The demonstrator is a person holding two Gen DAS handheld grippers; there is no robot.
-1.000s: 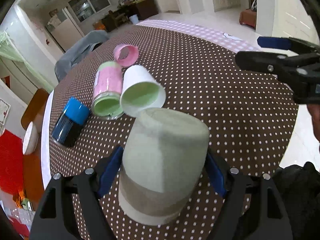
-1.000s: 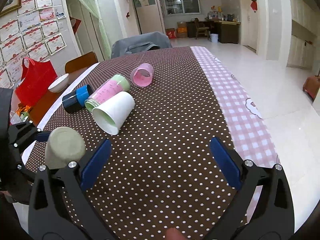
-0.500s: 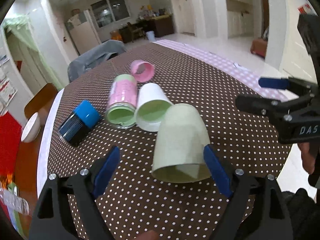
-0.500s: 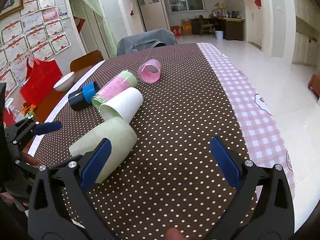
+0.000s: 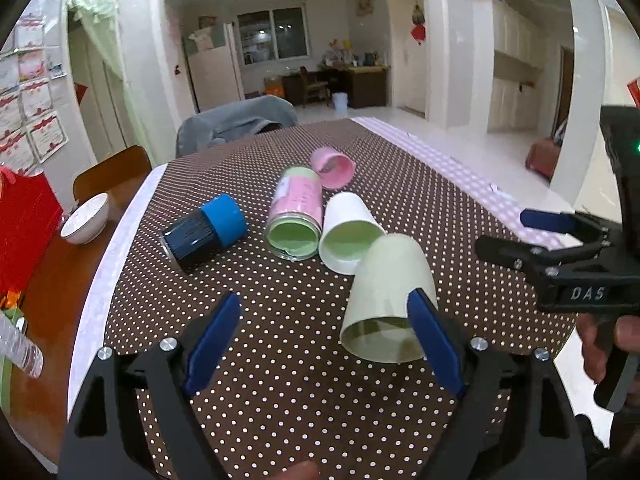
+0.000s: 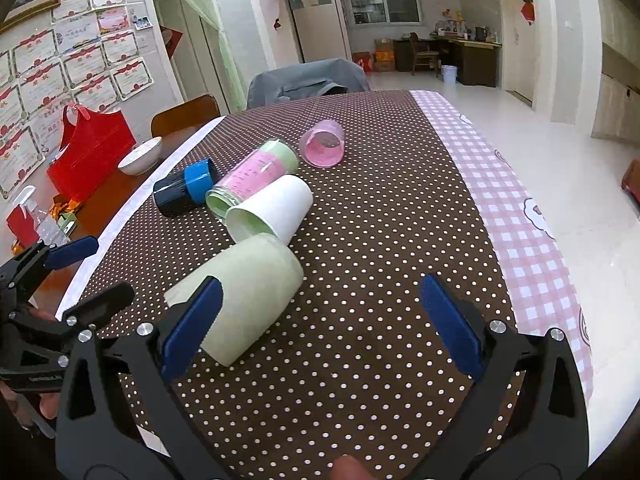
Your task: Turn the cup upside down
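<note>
A pale green cup [image 5: 386,292] lies on its side on the brown dotted tablecloth [image 5: 280,380], mouth toward me; it also shows in the right wrist view [image 6: 244,292]. My left gripper [image 5: 324,344] is open, and its right finger overlaps the cup's side in the view. My right gripper [image 6: 320,324] is open and empty above the cloth, to the right of the cup. The right gripper shows at the right edge of the left wrist view [image 5: 560,248].
A white cup [image 5: 348,232], a pink-and-green jar [image 5: 296,216], a dark bottle with a blue band [image 5: 204,232] and a small pink cup [image 5: 332,168] lie behind it. A white bowl [image 5: 86,218] and a red bag [image 6: 90,152] stand at the left.
The left gripper has let go of the green cup and drawn back. The cup went from held base-up to lying on its side on the cloth.
</note>
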